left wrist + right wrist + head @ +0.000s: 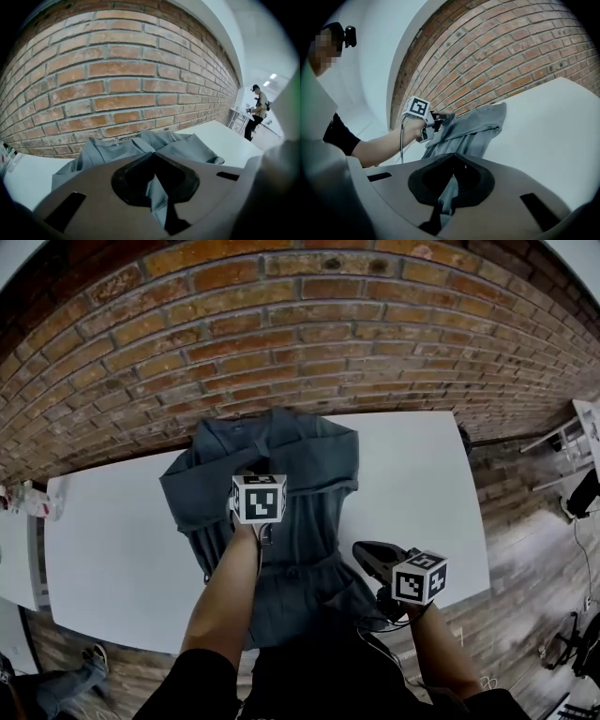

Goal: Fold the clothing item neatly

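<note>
**A:** Where does the garment (309, 460) lie?

**B:** It is spread on the white surface (112, 549), in front of the brick wall (281, 334). Its collar end is toward the wall and its lower part reaches toward you. The cloth is grey-blue and rumpled around the upper half.

**A:** And your left gripper (153, 161)?

**B:** Its jaws are clenched on a narrow fold of that cloth, and you can see the strip pinched between them. In the head view it sits over the middle of the garment, with its marker cube facing up.

**A:** And the right gripper (452, 164)?

**B:** Its jaws are clenched too, and a grey strip of the garment runs down between them. You hold it by the garment's lower right part, nearer to you than the left one. From its own view the cloth stretches up to your left gripper, which is lifting a bunch off the surface.

**A:** Anything else?

**B:** A person (256, 110) stands far off beyond the surface's end.
</note>
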